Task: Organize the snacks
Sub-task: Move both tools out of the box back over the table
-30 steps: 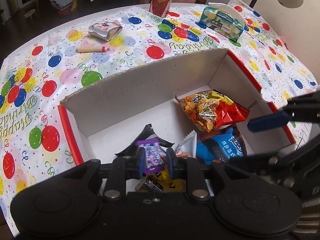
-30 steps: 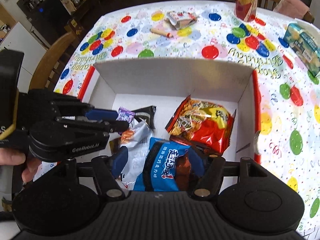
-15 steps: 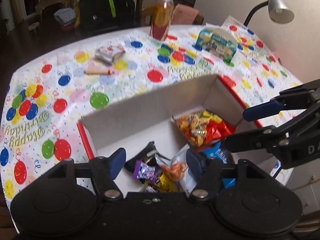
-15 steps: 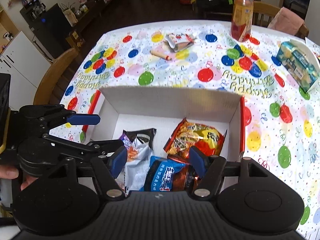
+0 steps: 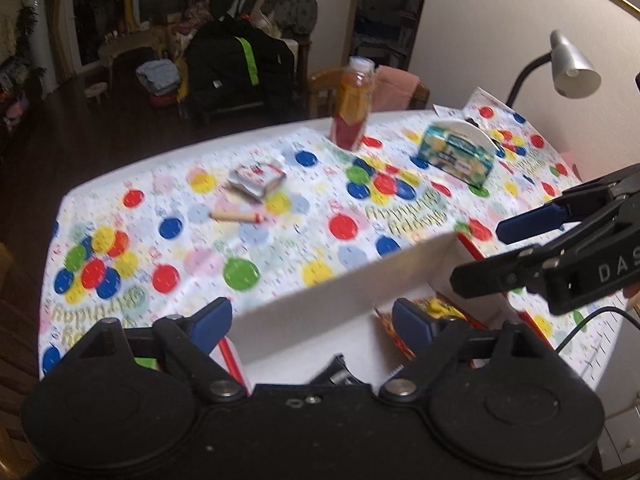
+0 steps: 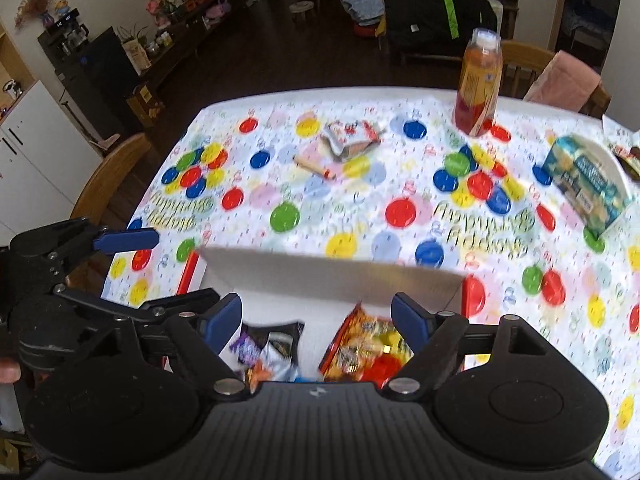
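A white cardboard box (image 5: 340, 296) (image 6: 332, 276) with red edges lies at the near side of the table. Inside it are an orange-red chip bag (image 6: 368, 352), a purple packet (image 6: 246, 348) and a black packet (image 6: 286, 330). My left gripper (image 5: 312, 320) is open above the box's near left part, holding nothing. My right gripper (image 6: 316, 316) is open above the box, also empty. On the balloon tablecloth beyond lie a silver-red snack packet (image 5: 258, 178) (image 6: 352, 140) and a small sausage stick (image 5: 238, 216) (image 6: 314, 168).
An orange juice bottle (image 5: 354, 104) (image 6: 478, 84) stands at the table's far edge. A blue-yellow tissue pack in a white holder (image 5: 456, 156) (image 6: 588, 184) sits far right. A desk lamp (image 5: 568, 64) leans over the right corner. Wooden chairs (image 6: 108, 176) surround the table.
My left gripper opened and let the purple packet drop into the box. Both grippers rose and pulled back from the box, so less of its inside shows.
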Available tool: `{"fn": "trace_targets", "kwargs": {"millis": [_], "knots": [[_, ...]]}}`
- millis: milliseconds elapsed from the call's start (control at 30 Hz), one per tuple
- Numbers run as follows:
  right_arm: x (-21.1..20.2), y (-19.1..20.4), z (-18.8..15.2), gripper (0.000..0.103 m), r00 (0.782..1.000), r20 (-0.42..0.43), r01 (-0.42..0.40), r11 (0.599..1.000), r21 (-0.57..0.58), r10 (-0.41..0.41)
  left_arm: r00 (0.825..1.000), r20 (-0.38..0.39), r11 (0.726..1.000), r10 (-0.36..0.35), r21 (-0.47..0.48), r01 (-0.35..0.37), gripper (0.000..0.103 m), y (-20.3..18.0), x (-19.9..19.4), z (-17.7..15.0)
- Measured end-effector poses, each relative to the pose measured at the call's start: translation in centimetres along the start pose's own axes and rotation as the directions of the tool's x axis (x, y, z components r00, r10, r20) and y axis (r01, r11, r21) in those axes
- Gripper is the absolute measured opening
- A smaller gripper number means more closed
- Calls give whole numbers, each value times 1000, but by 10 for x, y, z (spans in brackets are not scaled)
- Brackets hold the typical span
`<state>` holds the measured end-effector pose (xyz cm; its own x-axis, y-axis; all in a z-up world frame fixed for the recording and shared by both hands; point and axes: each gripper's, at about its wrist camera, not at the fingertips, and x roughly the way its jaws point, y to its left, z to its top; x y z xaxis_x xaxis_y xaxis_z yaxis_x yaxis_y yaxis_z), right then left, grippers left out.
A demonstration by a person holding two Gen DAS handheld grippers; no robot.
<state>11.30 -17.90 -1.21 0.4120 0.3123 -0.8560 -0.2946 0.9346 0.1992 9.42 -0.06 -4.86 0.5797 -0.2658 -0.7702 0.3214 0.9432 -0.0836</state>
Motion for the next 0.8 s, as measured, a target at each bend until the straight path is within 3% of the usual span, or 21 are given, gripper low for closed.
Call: {"fn": "trace_targets", "kwargs": {"millis": [267, 433, 633, 800], "knots": [[15, -5, 54, 82, 1000, 24, 15, 1000, 0, -15, 997, 53, 998, 61, -12, -60, 102, 20, 11, 30], [38, -14, 94, 82, 999, 23, 24, 999, 22, -25, 993, 56, 994, 106, -43, -103, 102, 38, 30, 49], [81, -22, 136, 82, 999, -5, 45, 999, 28, -45, 990, -19, 983, 141, -117, -142, 102, 66, 69, 68], [124, -29, 164, 82, 998, -41, 52, 997, 51, -50, 989, -95, 964, 116, -228, -135, 102, 91, 104, 80]]}}
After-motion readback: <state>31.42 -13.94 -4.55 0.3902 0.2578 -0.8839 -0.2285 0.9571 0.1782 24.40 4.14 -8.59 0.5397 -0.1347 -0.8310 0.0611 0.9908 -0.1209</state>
